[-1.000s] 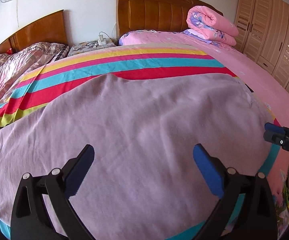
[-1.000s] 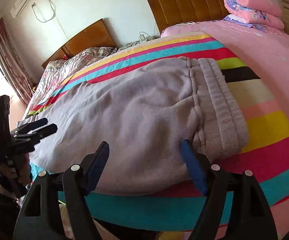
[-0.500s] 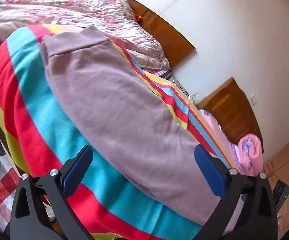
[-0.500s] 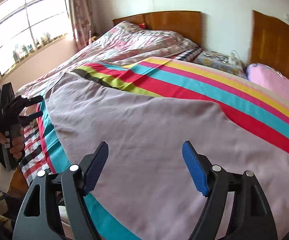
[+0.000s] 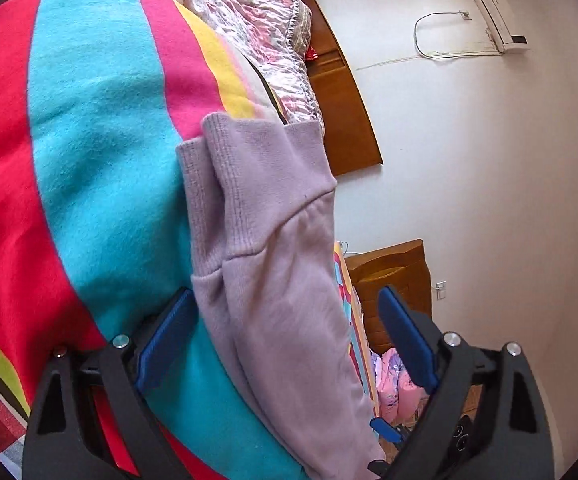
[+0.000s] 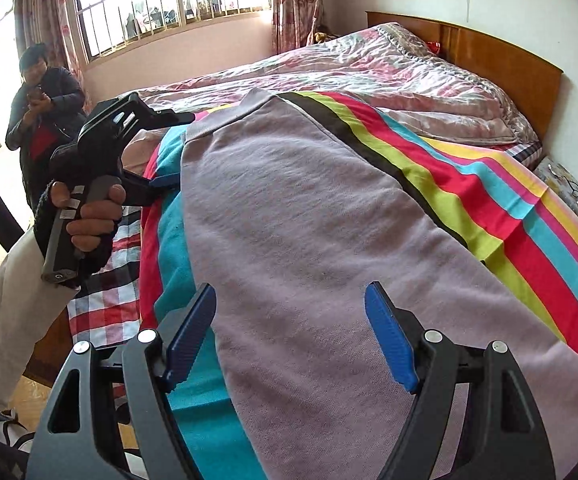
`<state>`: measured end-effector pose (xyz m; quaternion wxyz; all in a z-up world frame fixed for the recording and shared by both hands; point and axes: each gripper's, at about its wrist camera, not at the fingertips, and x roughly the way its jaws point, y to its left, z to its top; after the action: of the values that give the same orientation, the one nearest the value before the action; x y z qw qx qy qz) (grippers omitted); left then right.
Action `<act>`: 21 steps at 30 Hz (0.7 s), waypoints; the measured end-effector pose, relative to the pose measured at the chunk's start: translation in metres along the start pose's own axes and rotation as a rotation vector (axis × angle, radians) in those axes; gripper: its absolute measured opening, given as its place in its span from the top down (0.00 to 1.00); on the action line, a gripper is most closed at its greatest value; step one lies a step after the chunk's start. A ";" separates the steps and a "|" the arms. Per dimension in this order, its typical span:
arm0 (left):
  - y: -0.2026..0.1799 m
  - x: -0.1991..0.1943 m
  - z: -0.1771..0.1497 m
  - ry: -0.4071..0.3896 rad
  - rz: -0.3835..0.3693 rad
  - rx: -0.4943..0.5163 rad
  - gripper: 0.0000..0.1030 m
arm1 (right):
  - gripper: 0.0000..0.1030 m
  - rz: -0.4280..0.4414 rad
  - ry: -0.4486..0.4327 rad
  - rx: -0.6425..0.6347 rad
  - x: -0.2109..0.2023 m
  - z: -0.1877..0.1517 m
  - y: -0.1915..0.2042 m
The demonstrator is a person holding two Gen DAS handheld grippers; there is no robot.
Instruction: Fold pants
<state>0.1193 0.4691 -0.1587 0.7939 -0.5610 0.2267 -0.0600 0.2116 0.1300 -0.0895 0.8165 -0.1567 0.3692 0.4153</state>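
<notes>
Lilac sweatpants (image 6: pixel 309 200) lie lengthwise on a striped blanket (image 6: pixel 469 184), folded leg on leg, with the ribbed cuffs (image 5: pixel 249 152) at the bed's left edge. My left gripper (image 5: pixel 285 296) is rolled onto its side. Its jaws are closing, with the legs just behind the cuffs between them, and the pads stand apart from the cloth. In the right wrist view the left gripper (image 6: pixel 181 150) straddles that cuff end, held by a hand (image 6: pixel 89 216). My right gripper (image 6: pixel 289 292) hovers open over the middle of the pants and holds nothing.
A second bed with a pink floral quilt (image 6: pixel 369 72) stands beyond, against a wooden headboard (image 6: pixel 501 64). A checked sheet (image 6: pixel 105 292) hangs off the near bed edge. A person (image 6: pixel 41 100) stands by the window. An air conditioner (image 5: pixel 493 4) hangs on the wall.
Both grippers have swept along the pants toward the cuff end. The left one has rolled onto its side and now has the legs near the cuffs between its jaws.
</notes>
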 end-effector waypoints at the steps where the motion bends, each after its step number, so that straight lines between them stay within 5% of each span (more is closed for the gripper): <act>1: 0.001 0.003 0.003 0.000 -0.025 0.003 0.18 | 0.27 0.001 0.002 0.016 0.002 0.000 -0.003; 2: 0.001 0.005 0.006 0.001 -0.038 0.001 0.27 | 0.27 0.000 0.003 0.029 0.002 0.000 -0.006; 4: 0.007 0.008 0.010 0.005 -0.036 -0.007 0.65 | 0.27 -0.003 0.006 0.045 0.004 0.001 -0.009; 11: 0.016 0.015 0.013 -0.027 -0.031 -0.046 0.69 | 0.24 -0.015 0.027 -0.015 0.032 0.036 -0.007; 13: 0.006 0.013 0.010 -0.040 0.038 0.007 0.83 | 0.23 -0.032 0.102 -0.043 0.051 0.038 -0.006; 16: -0.017 0.010 0.011 -0.072 0.102 0.090 0.85 | 0.22 -0.081 0.200 -0.134 0.072 0.014 -0.001; 21: -0.042 0.011 0.014 -0.078 0.176 0.179 0.86 | 0.18 -0.031 0.168 -0.125 0.065 0.008 -0.010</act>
<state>0.1418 0.4618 -0.1200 0.8512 -0.4677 0.2378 0.0118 0.2480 0.1650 -0.1327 0.7777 -0.2474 0.4070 0.4103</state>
